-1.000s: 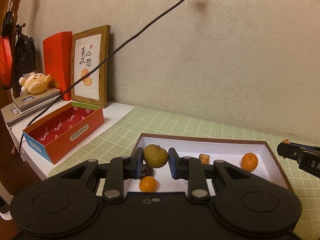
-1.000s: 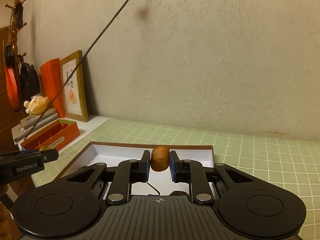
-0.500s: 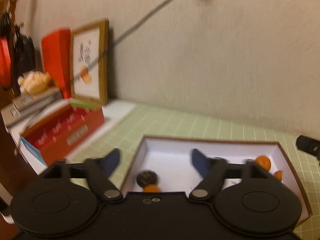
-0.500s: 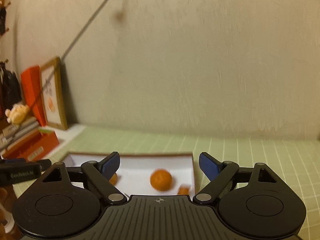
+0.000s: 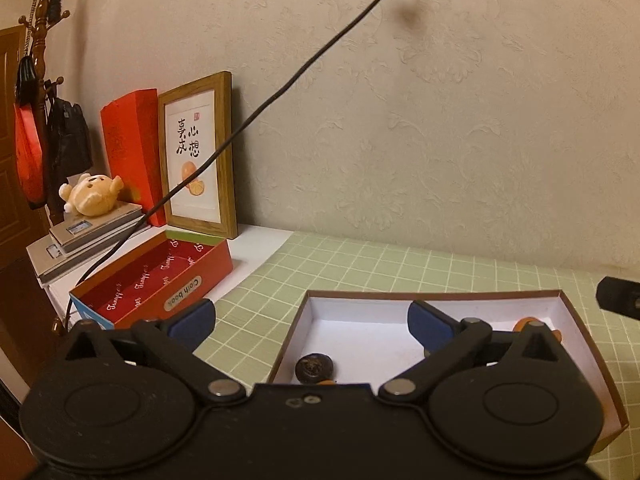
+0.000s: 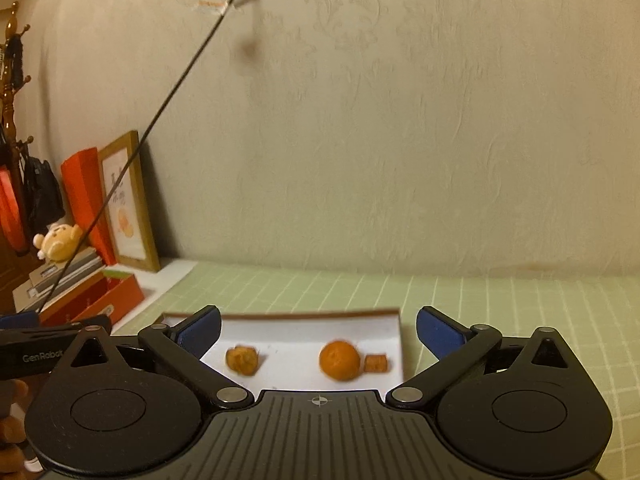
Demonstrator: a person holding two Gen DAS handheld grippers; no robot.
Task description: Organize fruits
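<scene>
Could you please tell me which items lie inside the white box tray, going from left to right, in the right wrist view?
Small brownish-orange lumpy fruit → round orange mandarin → small orange-brown cylindrical piece, touching the mandarin's right side.

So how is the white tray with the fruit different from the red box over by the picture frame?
The white tray has a white inside and brown rim; the red box is red inside and out, with printed lettering. The white tray holds fruit, such as an orange; the red box shows nothing inside. The white tray sits on the green checked mat; the red box sits off it, on the white surface. Both are open, shallow and rectangular.
</scene>
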